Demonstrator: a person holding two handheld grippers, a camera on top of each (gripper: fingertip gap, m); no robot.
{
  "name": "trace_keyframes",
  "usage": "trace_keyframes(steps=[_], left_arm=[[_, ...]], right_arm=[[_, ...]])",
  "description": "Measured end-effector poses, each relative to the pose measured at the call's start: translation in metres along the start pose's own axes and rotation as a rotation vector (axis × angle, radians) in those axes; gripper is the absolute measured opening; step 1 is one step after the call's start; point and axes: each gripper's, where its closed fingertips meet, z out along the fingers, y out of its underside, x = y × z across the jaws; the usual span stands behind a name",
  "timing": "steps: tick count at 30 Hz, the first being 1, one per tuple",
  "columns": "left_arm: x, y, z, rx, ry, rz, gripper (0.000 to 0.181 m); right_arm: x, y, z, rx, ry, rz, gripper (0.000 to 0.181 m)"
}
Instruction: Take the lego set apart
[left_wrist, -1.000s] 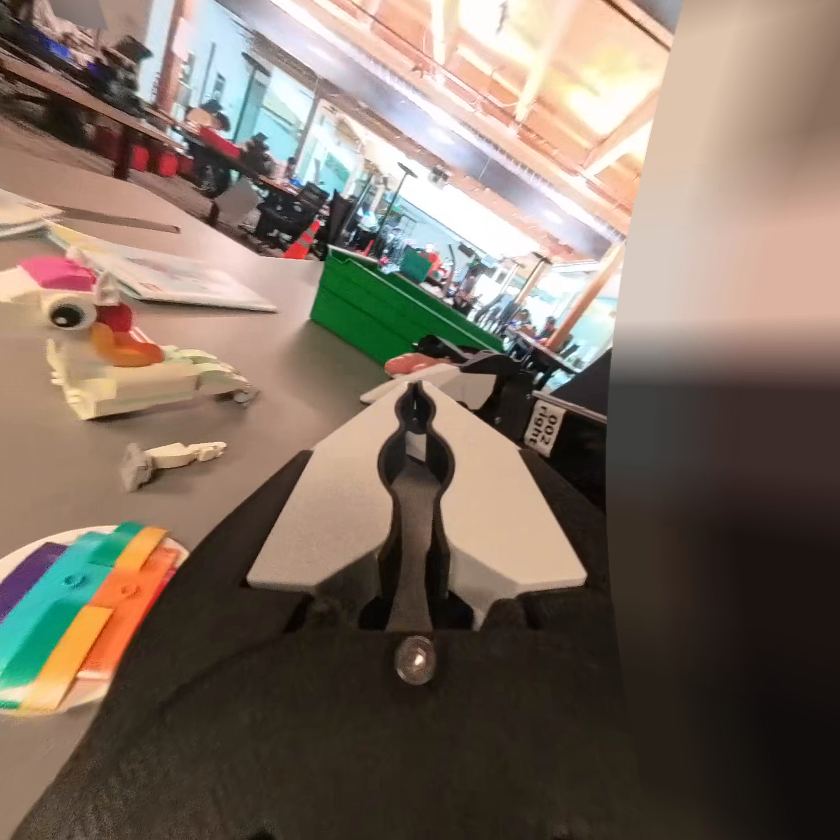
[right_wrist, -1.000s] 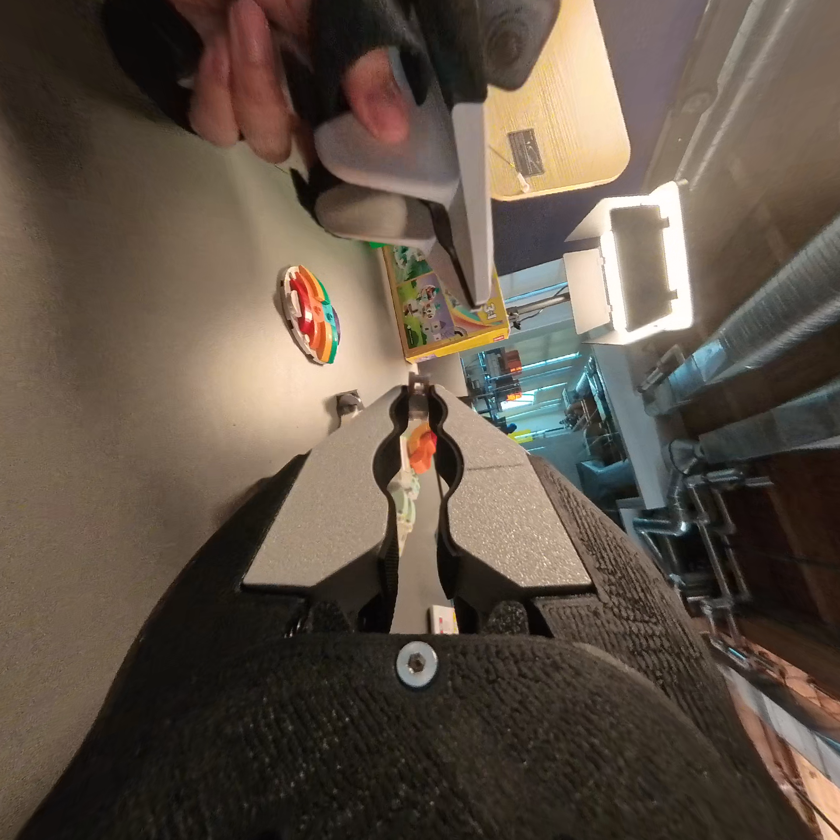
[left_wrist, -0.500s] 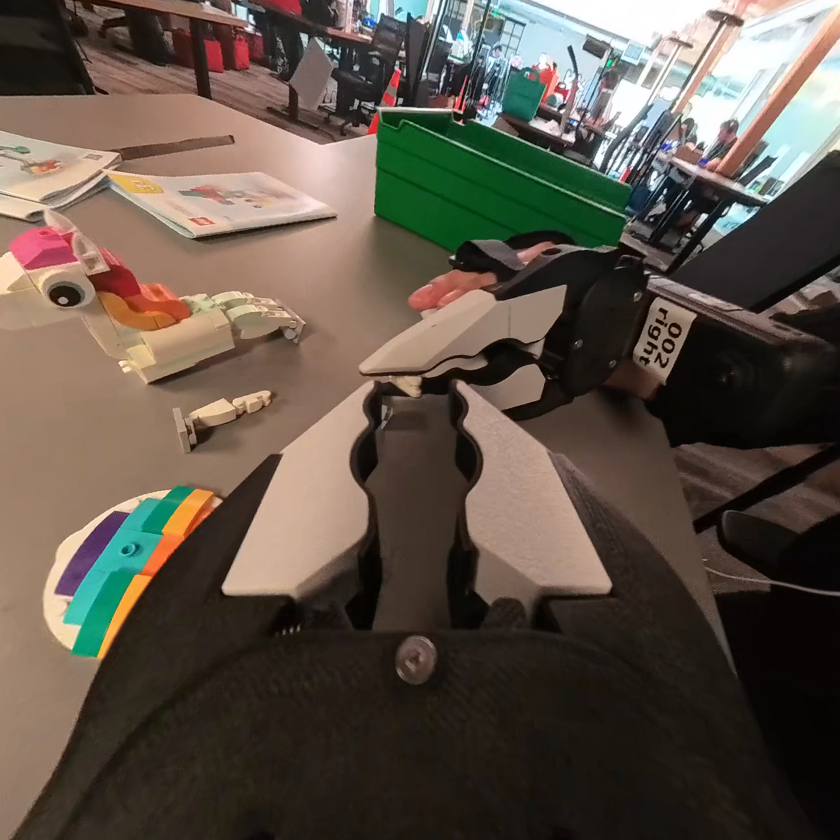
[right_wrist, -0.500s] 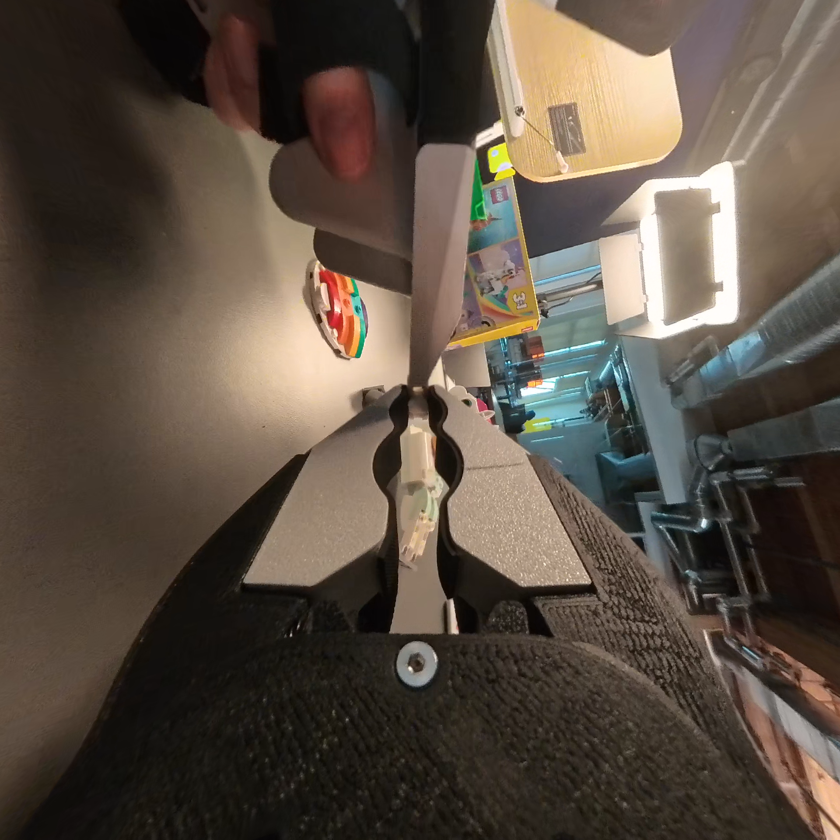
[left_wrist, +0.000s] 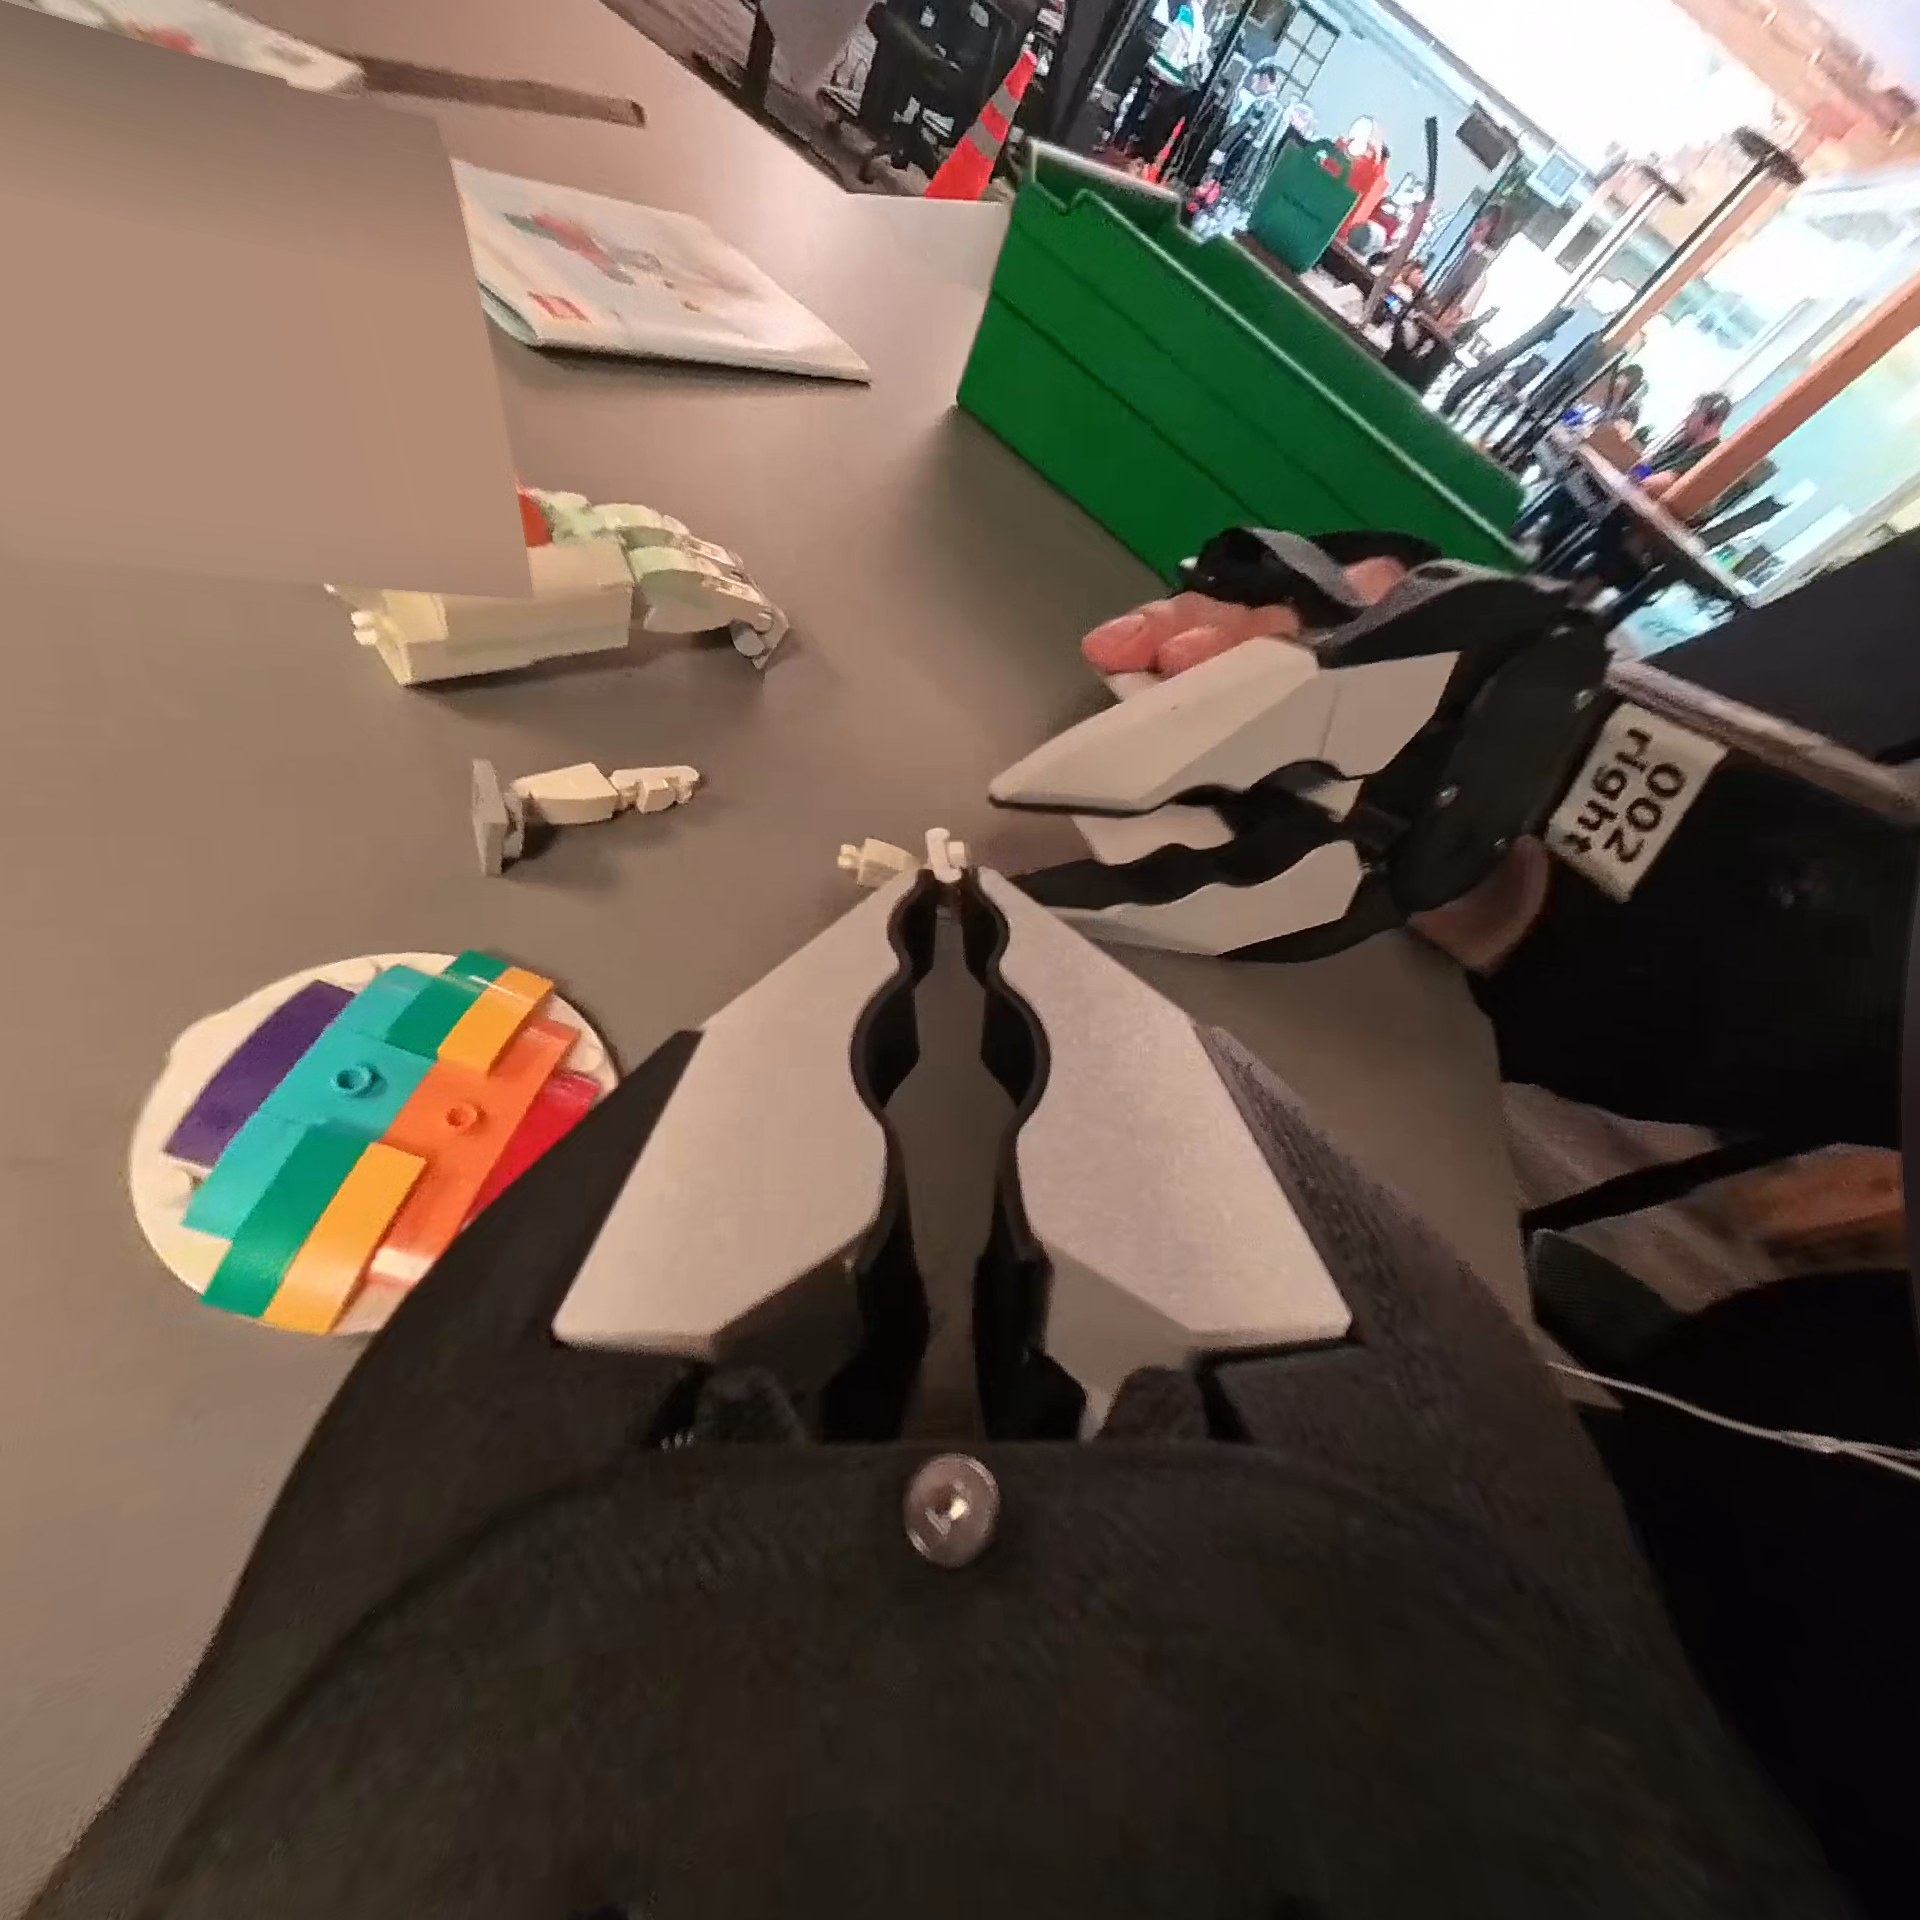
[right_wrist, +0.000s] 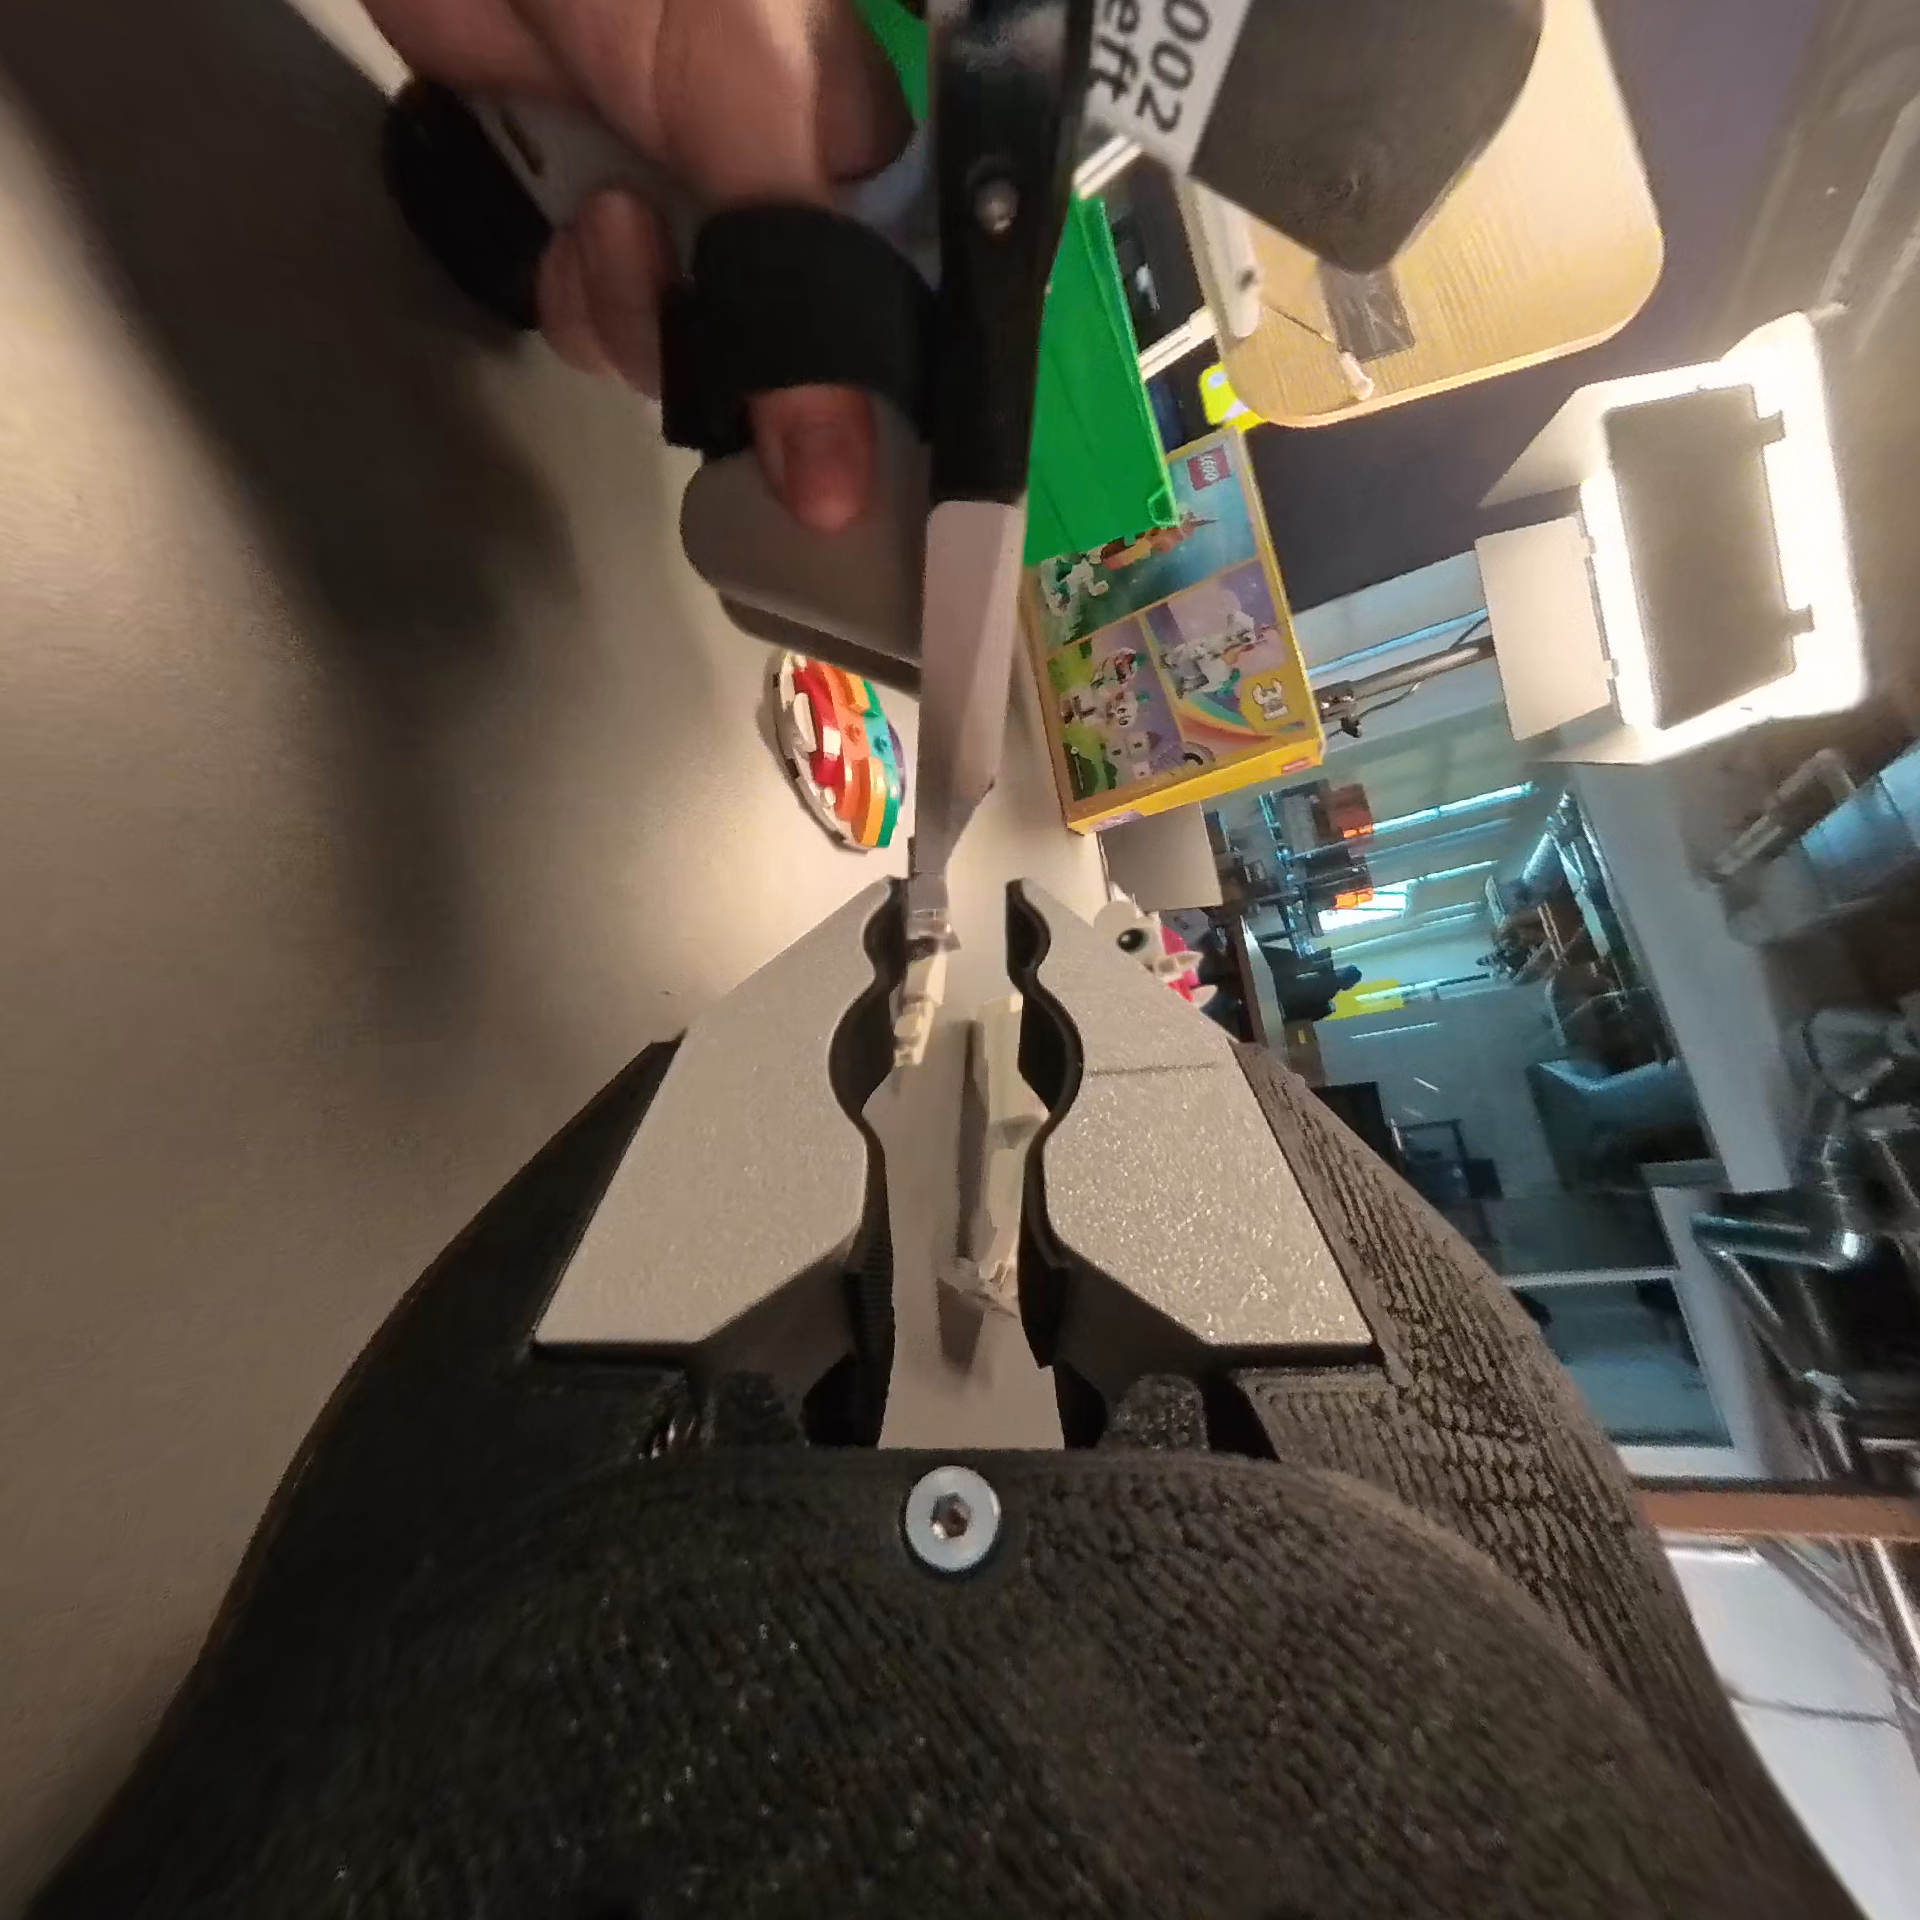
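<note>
My left gripper (left_wrist: 945, 883) is shut on a small white lego piece (left_wrist: 943, 850) just above the grey table (left_wrist: 208, 831). A second small white piece (left_wrist: 873, 860) sits right beside its tips; I cannot tell if the two touch. My right gripper (right_wrist: 948, 896) is open and empty, its fingers either side of the left gripper's tips (right_wrist: 930, 883). It also shows in the left wrist view (left_wrist: 1013, 842), tip to tip with the left gripper. The white unicorn body (left_wrist: 499, 634), a detached white leg (left_wrist: 582, 795) and a round rainbow plate (left_wrist: 364, 1132) lie on the table.
A green bin (left_wrist: 1195, 416) stands at the far side of the table, with an instruction booklet (left_wrist: 644, 291) to its left. The yellow lego box (right_wrist: 1164, 644) stands beyond the rainbow plate (right_wrist: 842, 748). A person's hands hold both grippers. The round rainbow plate (left_wrist: 364, 1132) is about 10 cm from my left fingertips.
My right gripper held the white leg piece and has opened. My left gripper was open half a second ago and has now shut on a small piece of it.
</note>
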Motion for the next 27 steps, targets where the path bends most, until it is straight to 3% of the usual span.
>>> trace_keyframes(steps=[3,5,14,27], left_arm=[[0.001,0.003,0.001,-0.014,0.037,-0.059,0.004],[0.001,0.006,0.003,-0.038,0.041,-0.076,0.004],[-0.003,0.009,0.003,-0.057,-0.017,-0.021,0.004],[0.002,0.014,0.006,-0.096,0.005,0.009,0.003]], right_arm=[[-0.011,0.005,0.005,-0.049,-0.041,-0.053,0.018],[-0.011,0.006,0.005,-0.062,-0.037,-0.067,0.008],[-0.013,0.008,0.005,-0.125,-0.009,-0.234,0.005],[-0.018,0.003,-0.005,-0.058,0.006,-0.305,0.004]])
